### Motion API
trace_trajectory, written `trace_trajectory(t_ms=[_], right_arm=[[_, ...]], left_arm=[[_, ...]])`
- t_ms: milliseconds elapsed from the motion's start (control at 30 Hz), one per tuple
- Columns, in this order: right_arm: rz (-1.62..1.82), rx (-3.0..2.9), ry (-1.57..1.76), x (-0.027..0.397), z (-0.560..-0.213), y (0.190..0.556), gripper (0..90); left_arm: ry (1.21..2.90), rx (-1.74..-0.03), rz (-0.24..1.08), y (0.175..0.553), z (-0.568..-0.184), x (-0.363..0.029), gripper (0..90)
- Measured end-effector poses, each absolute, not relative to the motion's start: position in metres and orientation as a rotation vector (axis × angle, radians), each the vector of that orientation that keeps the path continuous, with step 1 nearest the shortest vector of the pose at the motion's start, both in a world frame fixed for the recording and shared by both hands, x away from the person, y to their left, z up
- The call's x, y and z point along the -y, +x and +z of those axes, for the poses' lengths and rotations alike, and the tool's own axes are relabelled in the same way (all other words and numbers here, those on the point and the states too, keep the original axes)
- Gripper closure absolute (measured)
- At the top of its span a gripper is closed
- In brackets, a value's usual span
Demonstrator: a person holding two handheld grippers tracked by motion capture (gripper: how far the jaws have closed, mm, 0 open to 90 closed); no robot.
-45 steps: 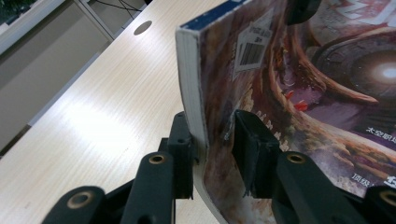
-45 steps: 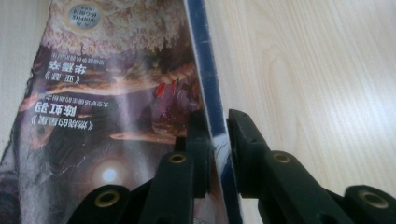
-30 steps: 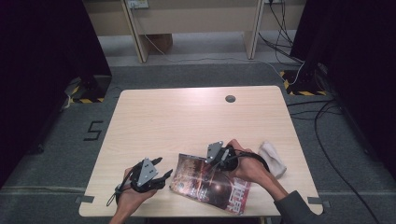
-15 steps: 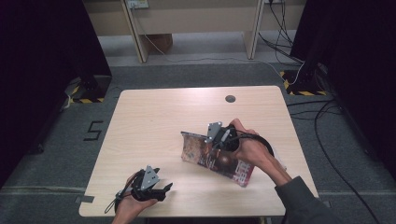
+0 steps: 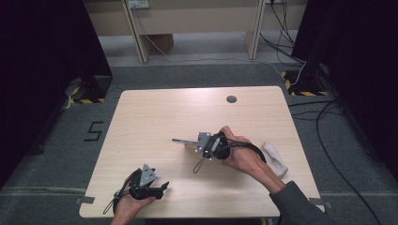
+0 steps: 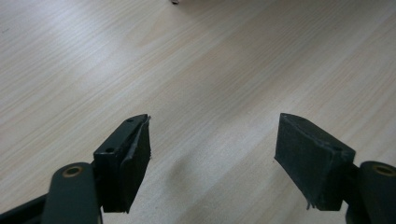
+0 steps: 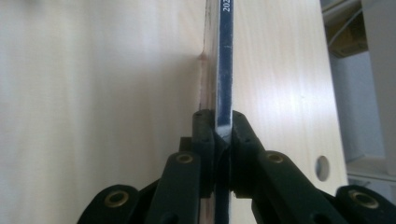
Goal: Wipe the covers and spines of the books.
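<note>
Now, near to far:
Left tongs [image 5: 162,188]: near left edge of the table [image 5: 155,117] — released, jaws just opened wider, nothing between them; they have let the magazine go.
Right tongs [image 5: 202,140]: clenched on the magazine [image 5: 184,140], mid-table.
Magazine: was flat near the front edge, now lifted and turned edge-on — likely being carried or flipped.
White cloth [image 5: 276,157]: right, unmoved.

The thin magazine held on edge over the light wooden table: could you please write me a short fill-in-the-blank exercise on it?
1. The right tongs are ___ on the thin glossy magazine.
2. The left tongs stand ___, with nothing between them.
3. A crumpled white cloth lies on the ___ wooden table.
Missing words: shut; open; light
</note>
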State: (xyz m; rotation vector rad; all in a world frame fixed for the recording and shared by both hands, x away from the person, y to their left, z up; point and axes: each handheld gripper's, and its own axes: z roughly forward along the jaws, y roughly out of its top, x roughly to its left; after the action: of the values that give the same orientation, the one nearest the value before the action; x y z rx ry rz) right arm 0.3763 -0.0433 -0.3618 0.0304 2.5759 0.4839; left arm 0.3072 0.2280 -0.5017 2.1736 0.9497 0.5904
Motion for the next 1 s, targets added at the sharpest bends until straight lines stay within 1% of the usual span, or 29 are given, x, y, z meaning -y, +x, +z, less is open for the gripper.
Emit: trace_trajectory(t_ms=[133,200,233,433,467,567,700,767,800,833,900,1000], right_arm=[[0.516,-2.607,0.014,0.049,-0.368,0.366,83.5],[0.566,-2.648,0.024,0.056,-0.379,0.356,83.5],[0.566,-2.648,0.024,0.056,-0.379,0.356,83.5],[0.639,-2.715,0.062,0.071,-0.413,0.341,83.3],[0.672,-2.746,0.050,0.075,-0.424,0.338,82.6],[0.683,-2.765,0.061,0.077,-0.434,0.333,81.5],[0.702,-2.774,0.047,0.079,-0.445,0.325,78.6],[0.731,-2.775,0.056,0.082,-0.450,0.322,77.1],[0.749,-2.781,0.082,0.084,-0.453,0.320,75.6],[0.771,-2.801,0.104,0.088,-0.459,0.318,72.3],[0.765,-2.809,0.102,0.090,-0.461,0.317,71.4],[0.773,-2.818,0.149,0.097,-0.468,0.315,66.3]], left_arm=[[2.181,-0.956,0.591,0.309,-0.502,-0.228,26.2],[2.172,-0.961,0.600,0.312,-0.502,-0.228,26.3],[2.163,-0.972,0.605,0.314,-0.501,-0.229,26.3],[2.094,-1.032,0.617,0.323,-0.497,-0.234,26.1],[2.076,-1.044,0.617,0.325,-0.495,-0.235,24.8],[2.033,-1.072,0.615,0.332,-0.490,-0.234,23.9],[2.030,-1.065,0.628,0.342,-0.488,-0.220,23.3],[2.063,-1.028,0.624,0.345,-0.488,-0.209,23.0],[2.078,-1.007,0.617,0.346,-0.489,-0.202,23.0],[2.094,-0.989,0.610,0.347,-0.489,-0.196,23.1],[2.125,-0.948,0.610,0.347,-0.491,-0.184,23.4],[2.156,-0.879,0.598,0.348,-0.492,-0.169,24.0]])
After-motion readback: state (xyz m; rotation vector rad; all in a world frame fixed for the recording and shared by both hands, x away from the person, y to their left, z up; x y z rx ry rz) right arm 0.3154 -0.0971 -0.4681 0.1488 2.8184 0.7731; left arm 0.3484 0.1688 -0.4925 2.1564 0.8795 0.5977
